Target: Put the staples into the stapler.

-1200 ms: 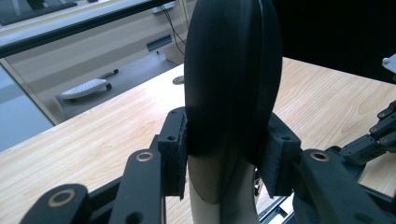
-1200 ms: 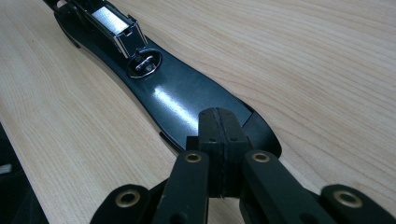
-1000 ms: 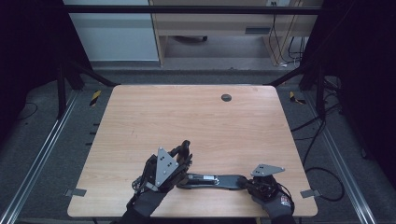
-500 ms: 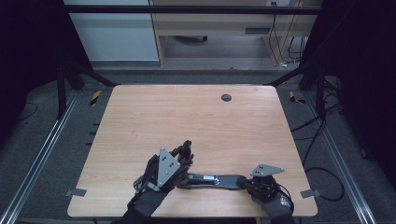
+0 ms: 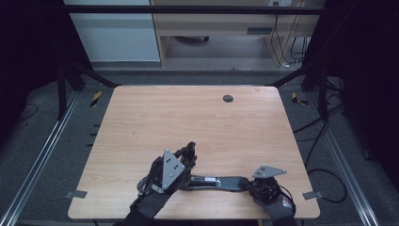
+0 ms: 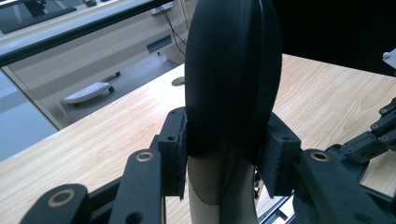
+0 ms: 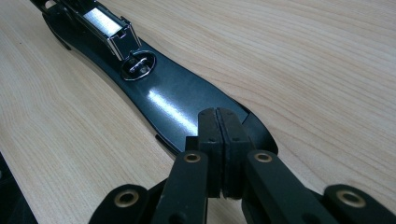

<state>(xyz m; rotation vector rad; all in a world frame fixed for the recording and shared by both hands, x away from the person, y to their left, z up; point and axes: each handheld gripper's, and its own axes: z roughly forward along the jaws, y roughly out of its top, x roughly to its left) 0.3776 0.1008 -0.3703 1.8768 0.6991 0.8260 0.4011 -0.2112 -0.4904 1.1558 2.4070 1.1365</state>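
Observation:
A black stapler lies opened out near the table's front edge. Its flat base (image 5: 216, 181) (image 7: 173, 98) rests on the wood, and its metal staple channel (image 7: 105, 23) shows at the far end of the base. My left gripper (image 5: 188, 153) (image 6: 229, 158) is shut on the stapler's rounded black top arm (image 6: 231, 79), which stands up between the pads. My right gripper (image 5: 244, 184) (image 7: 219, 121) is shut, pads pressed together, its tips over the near end of the base. Whether those tips touch the base I cannot tell.
The wooden table (image 5: 188, 117) has a round dark grommet (image 5: 228, 98) near its far edge. Yellow-and-black tape marks (image 5: 96, 97) lie on the floor beside the table's far corners. A desk and cables stand beyond the table. Part of the right gripper (image 6: 373, 140) shows in the left gripper view.

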